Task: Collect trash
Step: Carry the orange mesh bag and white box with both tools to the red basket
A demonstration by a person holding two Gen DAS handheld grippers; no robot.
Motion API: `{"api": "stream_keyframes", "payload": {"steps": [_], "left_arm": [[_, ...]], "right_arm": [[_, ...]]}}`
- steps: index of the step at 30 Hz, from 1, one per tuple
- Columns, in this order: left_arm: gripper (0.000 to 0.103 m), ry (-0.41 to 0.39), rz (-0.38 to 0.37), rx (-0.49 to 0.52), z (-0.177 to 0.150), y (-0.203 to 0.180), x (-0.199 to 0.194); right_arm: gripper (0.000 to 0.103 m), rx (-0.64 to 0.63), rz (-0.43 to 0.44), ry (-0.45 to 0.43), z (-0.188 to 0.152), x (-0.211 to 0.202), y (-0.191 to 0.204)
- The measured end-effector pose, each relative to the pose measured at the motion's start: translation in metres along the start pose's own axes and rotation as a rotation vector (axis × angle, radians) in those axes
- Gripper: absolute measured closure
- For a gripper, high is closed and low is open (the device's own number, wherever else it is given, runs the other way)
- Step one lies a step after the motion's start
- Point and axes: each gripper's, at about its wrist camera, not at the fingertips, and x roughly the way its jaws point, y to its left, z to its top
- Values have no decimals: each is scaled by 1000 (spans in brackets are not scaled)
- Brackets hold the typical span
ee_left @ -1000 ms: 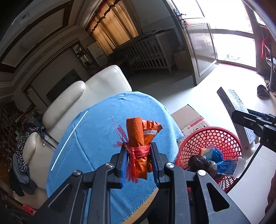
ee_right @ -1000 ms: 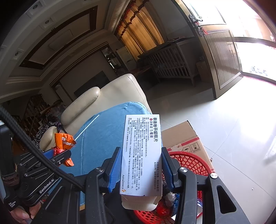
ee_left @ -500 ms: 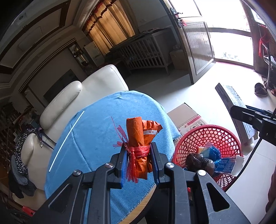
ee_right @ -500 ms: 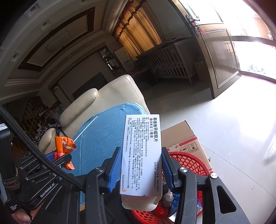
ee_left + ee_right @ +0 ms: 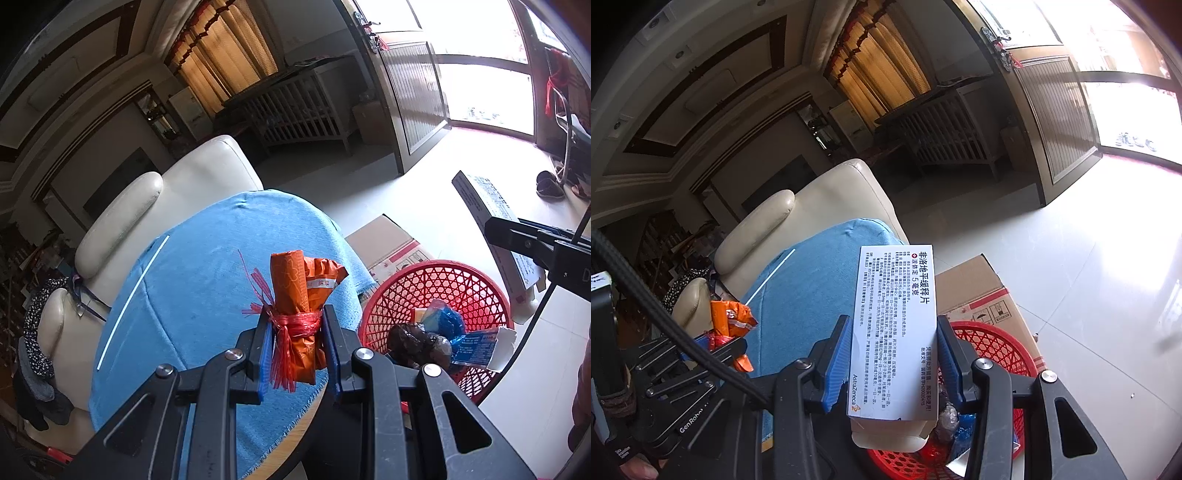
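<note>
My left gripper [image 5: 296, 341] is shut on a rolled orange wrapper bundle [image 5: 295, 295] tied with red plastic strips, held upright over the blue-clothed table [image 5: 207, 280]. The same bundle [image 5: 729, 319] shows at the left of the right wrist view. My right gripper [image 5: 894, 354] is shut on a white medicine box [image 5: 895, 325] with printed text, held above the red mesh basket [image 5: 993, 347]. In the left wrist view the basket [image 5: 436, 284] sits on the floor right of the table, holding a dark lump, blue wrappers and a blue-white packet. The medicine box [image 5: 491, 229] hangs over its right rim.
A cardboard box [image 5: 388, 240] lies on the floor behind the basket. A cream leather armchair [image 5: 155, 199] stands behind the table. Pale tiled floor [image 5: 1089, 280] stretches toward a bright doorway; a shoe [image 5: 548, 184] lies at the far right. A white stick [image 5: 133, 302] lies on the cloth.
In the left wrist view the table and basket have slipped slightly down and left. Both grips are unchanged.
</note>
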Motion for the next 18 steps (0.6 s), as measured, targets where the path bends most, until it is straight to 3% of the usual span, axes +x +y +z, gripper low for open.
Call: {"api": "stream_keyframes", "payload": {"steps": [18], "left_arm": [[76, 24, -40, 10, -1, -8, 8]], "right_arm": [[56, 27, -15, -2, -3, 3, -8]]}}
